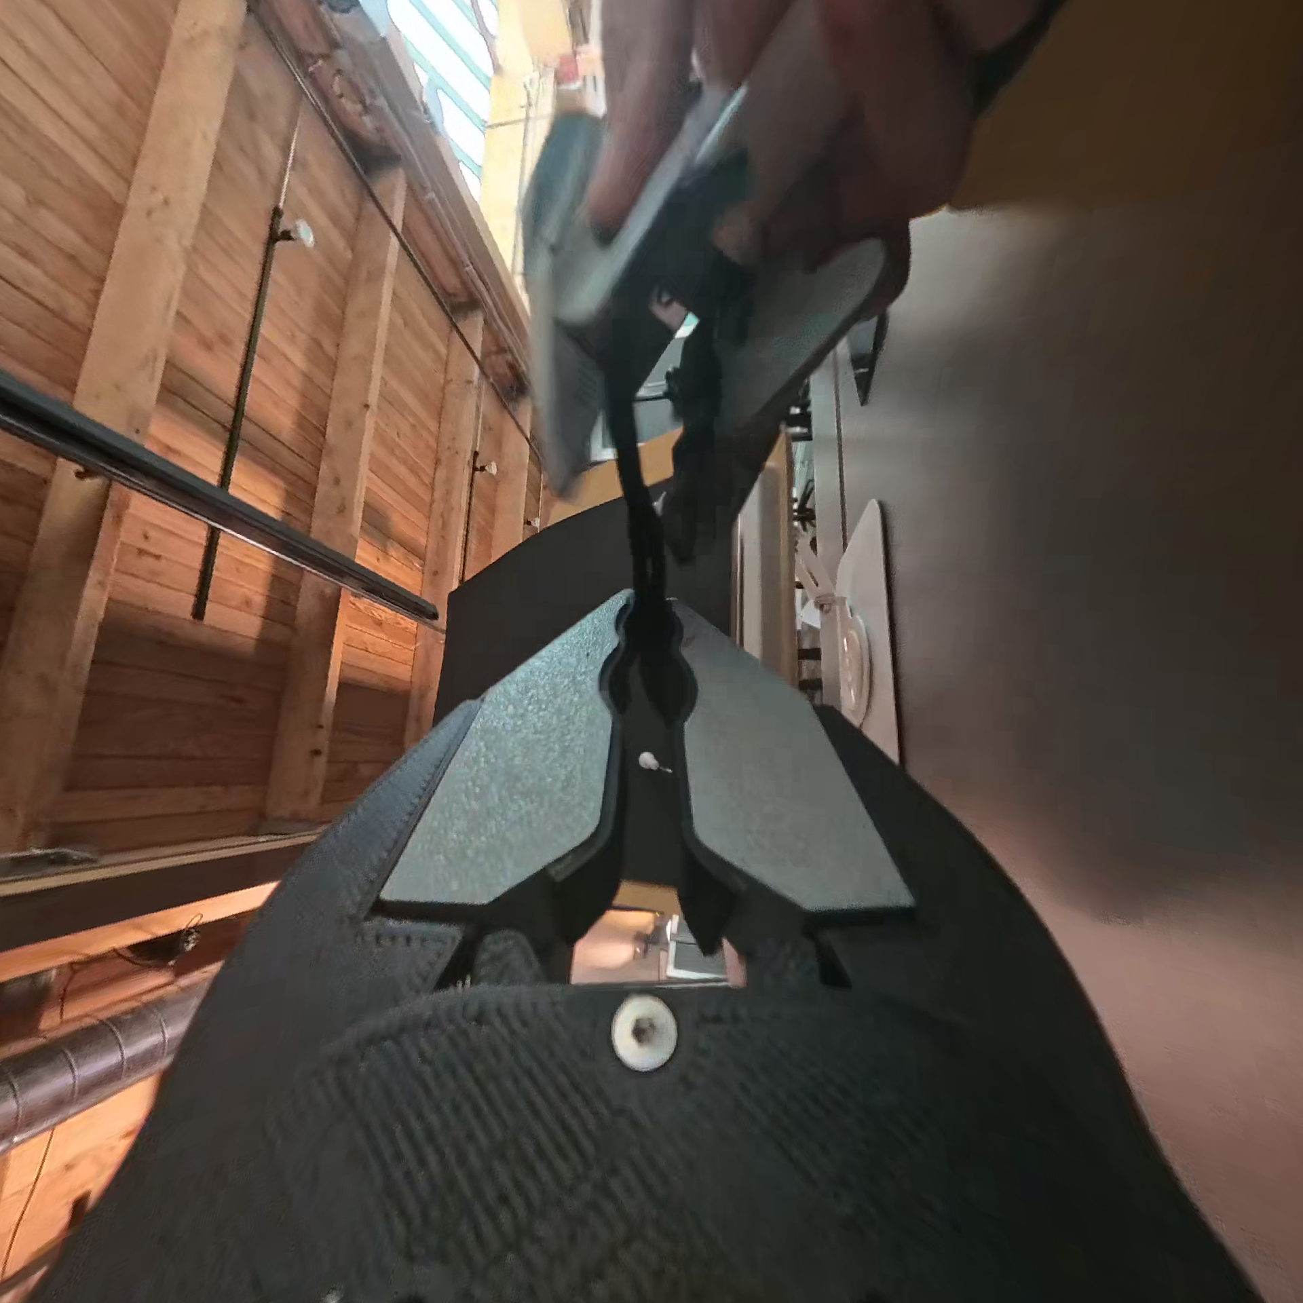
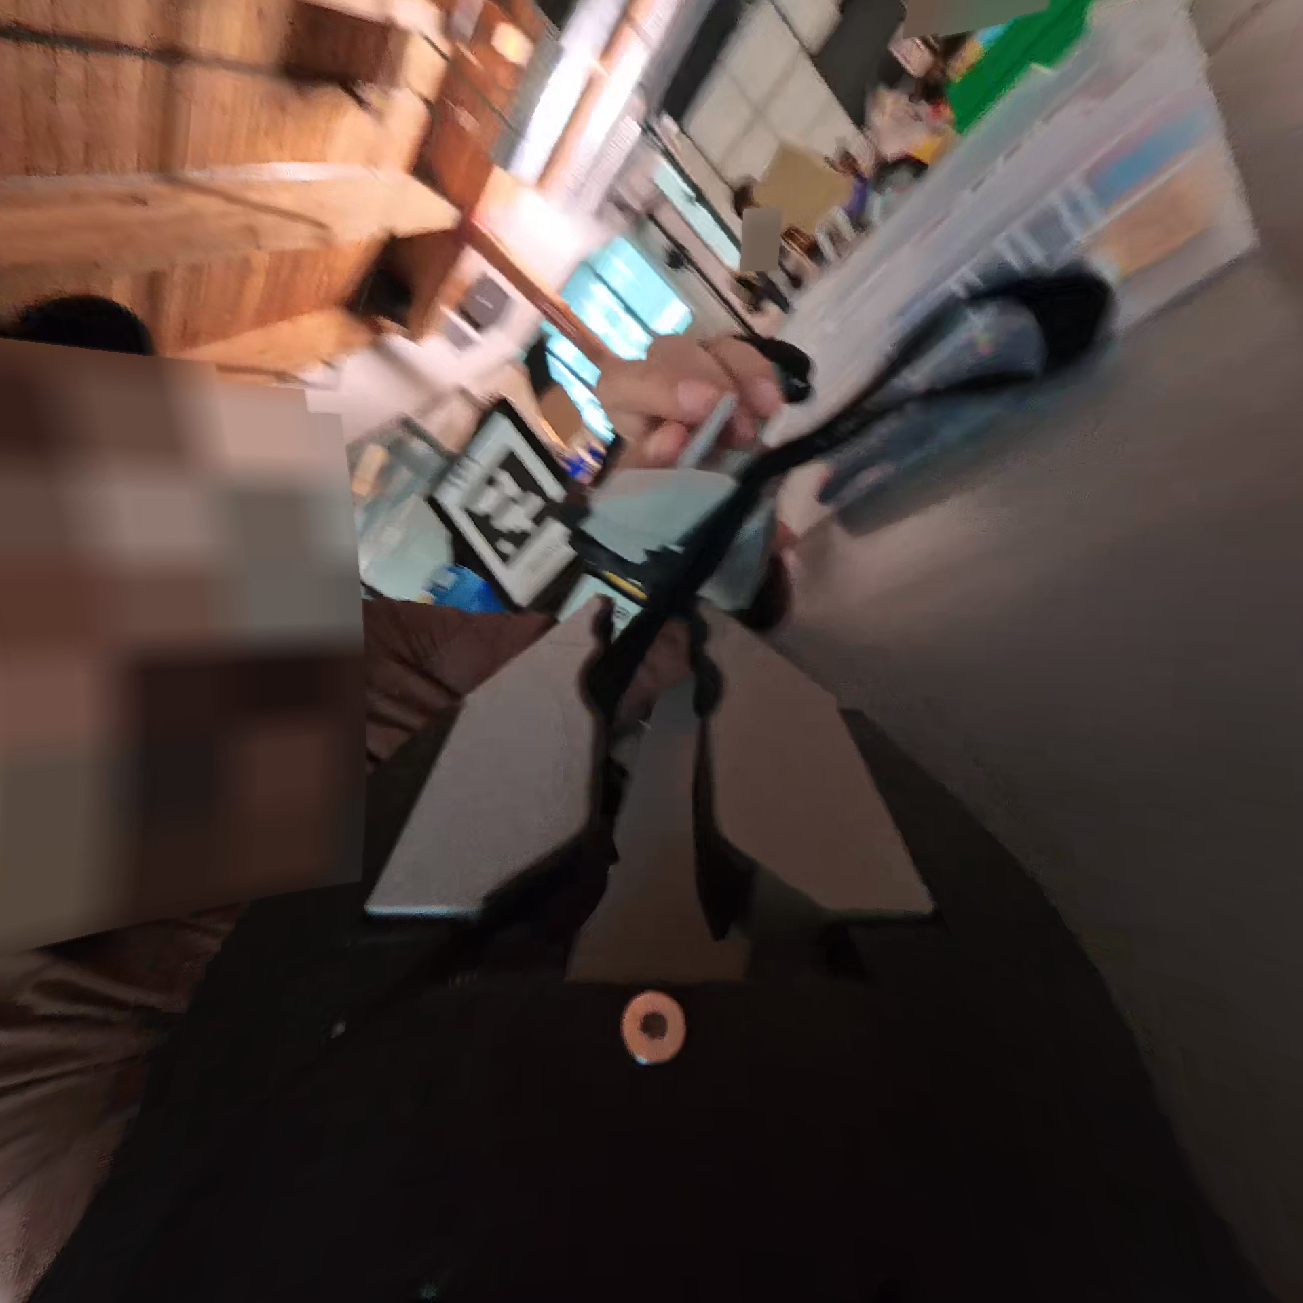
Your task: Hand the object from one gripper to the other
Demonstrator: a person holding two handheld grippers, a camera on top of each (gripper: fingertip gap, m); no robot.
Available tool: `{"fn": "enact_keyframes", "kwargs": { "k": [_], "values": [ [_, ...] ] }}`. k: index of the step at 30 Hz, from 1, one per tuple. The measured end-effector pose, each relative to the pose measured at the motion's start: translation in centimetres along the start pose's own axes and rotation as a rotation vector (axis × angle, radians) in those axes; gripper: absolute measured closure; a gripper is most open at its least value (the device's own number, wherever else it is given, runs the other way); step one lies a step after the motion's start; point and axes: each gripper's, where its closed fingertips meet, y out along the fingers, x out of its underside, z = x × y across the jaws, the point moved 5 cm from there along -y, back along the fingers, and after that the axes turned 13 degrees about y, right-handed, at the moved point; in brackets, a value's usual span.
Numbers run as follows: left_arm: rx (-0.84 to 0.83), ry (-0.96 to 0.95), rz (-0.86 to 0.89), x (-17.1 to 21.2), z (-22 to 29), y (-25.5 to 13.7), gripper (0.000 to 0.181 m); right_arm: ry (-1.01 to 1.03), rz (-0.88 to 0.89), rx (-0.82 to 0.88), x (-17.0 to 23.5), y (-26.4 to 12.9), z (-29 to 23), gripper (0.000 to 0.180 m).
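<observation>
A black strap (image 1: pixel 643 536) runs between the two grippers. My left gripper (image 1: pixel 652 615) is shut on the strap at its fingertips. My right gripper (image 1: pixel 634 486), held by a hand (image 1: pixel 811 106), hangs above it with its fingers apart and the strap passing between them. The right wrist view is motion-blurred. It shows my right gripper (image 2: pixel 656 624) with its fingers apart around the strap (image 2: pixel 712 536). The strap leads up to a blue-grey pouch-like object (image 2: pixel 973 381). A black-and-white marker plate (image 2: pixel 508 515) and a hand (image 2: pixel 677 402) belong to the left gripper beyond.
A wooden plank wall with posts (image 1: pixel 211 423) and a dark rail (image 1: pixel 211 504) fill the left. A plain grey surface (image 1: pixel 1093 564) fills the right, with a white board (image 1: pixel 871 620) against it. Shelves and a green shape (image 2: pixel 1008 63) blur in the background.
</observation>
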Motion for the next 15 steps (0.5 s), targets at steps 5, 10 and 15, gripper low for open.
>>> {"fn": "enact_keyframes", "kwargs": {
  "k": [5,10,15],
  "values": [
    [0.004,-0.246,-0.001,0.3,-0.1,-0.2,0.168,-0.19,0.03,0.226,-0.6,-0.3,0.9,0.178],
    [0.03,-0.709,0.03,1.9,-0.7,-0.4,0.159,-0.345,0.212,0.402,-2.7,-2.6,0.9,0.179],
    [0.182,-1.278,0.144,2.8,-0.6,-0.1,0.157,-0.674,0.265,0.471,-2.9,-1.9,-1.7,0.179]
  ]
}}
